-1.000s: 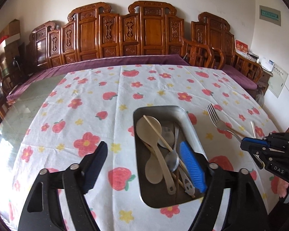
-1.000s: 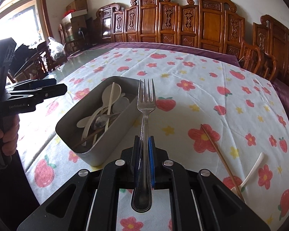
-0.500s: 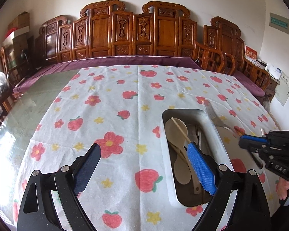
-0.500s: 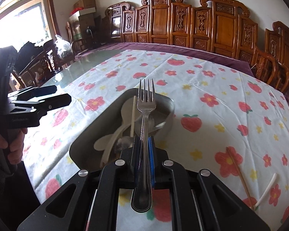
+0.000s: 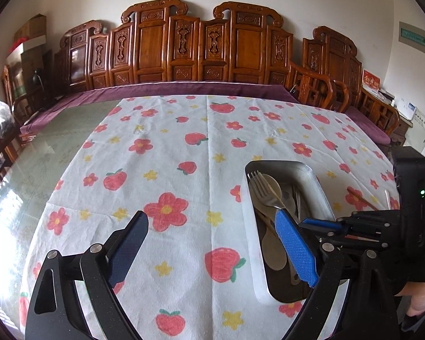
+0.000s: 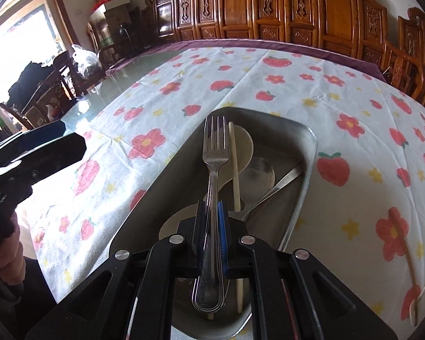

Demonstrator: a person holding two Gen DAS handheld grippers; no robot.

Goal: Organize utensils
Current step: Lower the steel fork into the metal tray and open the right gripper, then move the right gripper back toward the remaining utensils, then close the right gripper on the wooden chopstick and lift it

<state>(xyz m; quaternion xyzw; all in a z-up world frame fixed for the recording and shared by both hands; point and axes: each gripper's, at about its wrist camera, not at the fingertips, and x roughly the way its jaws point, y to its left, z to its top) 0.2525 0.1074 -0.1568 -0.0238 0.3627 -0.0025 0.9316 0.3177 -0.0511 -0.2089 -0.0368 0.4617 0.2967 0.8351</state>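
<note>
My right gripper [image 6: 211,211] is shut on a steel fork [image 6: 214,170] and holds it, tines forward, over the metal utensil tray [image 6: 307,170]. The tray holds pale spoons [image 6: 245,147], a steel spoon and a chopstick [image 6: 235,170]. In the left wrist view the fork [image 5: 262,188] hangs over the tray [image 5: 248,221], with the right gripper [image 5: 314,222] reaching in from the right. My left gripper [image 5: 212,249] is open and empty above the tablecloth, its right finger [image 5: 294,249] over the tray; it also shows in the right wrist view [image 6: 51,141].
A flowered tablecloth [image 5: 170,170] covers the table. A brown chopstick [image 6: 402,240] and a white spoon [image 6: 423,291] lie on the cloth right of the tray. Carved wooden chairs [image 5: 201,45] line the far side. Bare glass tabletop [image 5: 28,155] lies to the left.
My right gripper has carried the fork left and lower, from beside the tray to over it. My left gripper has shifted left, so the tray now sits further right in its view.
</note>
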